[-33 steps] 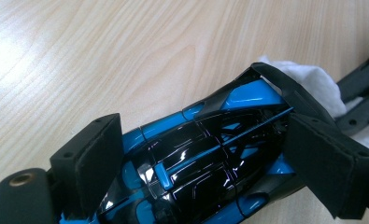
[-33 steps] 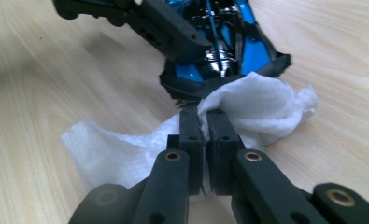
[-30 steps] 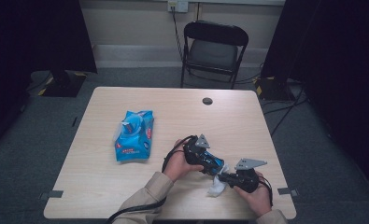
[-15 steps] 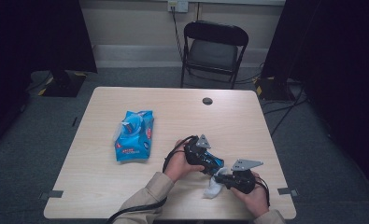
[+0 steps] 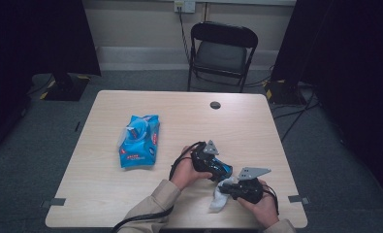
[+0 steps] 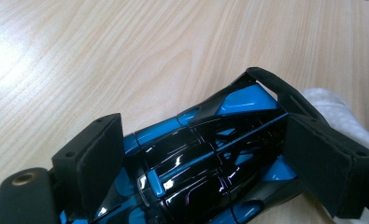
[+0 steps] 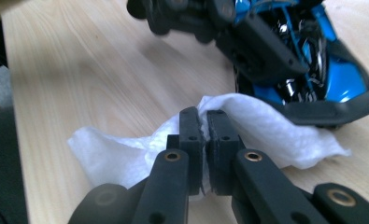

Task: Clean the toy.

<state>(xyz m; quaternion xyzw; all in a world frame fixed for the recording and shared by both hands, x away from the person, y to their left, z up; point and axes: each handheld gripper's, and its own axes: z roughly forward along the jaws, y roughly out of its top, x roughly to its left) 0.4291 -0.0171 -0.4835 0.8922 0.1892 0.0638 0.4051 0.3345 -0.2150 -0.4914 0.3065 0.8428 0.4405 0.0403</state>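
Observation:
A glossy blue and black toy car (image 6: pixel 210 154) sits crosswise between the two black pads (image 6: pixel 98 154) of my left gripper (image 6: pixel 201 135), which is shut on it. In the high view that gripper (image 5: pixel 217 167) holds the car (image 5: pixel 225 171) just above the table's near right part. My right gripper (image 7: pixel 204 119) is shut on a crumpled white wipe (image 7: pixel 126 149), whose far fold lies against the car's underside (image 7: pixel 313 60). In the high view the right gripper (image 5: pixel 229 188) is just right of the wipe (image 5: pixel 217 200), close below the car.
A blue pack of wet wipes (image 5: pixel 138 141) lies on the left half of the wooden table (image 5: pixel 257 126). A round black cable hole (image 5: pixel 215 105) is near the far edge. A black folding chair (image 5: pixel 220 53) stands behind the table.
My right gripper has shifted a little to the left with the wipe, closer under the car. The left gripper and the car have hardly moved.

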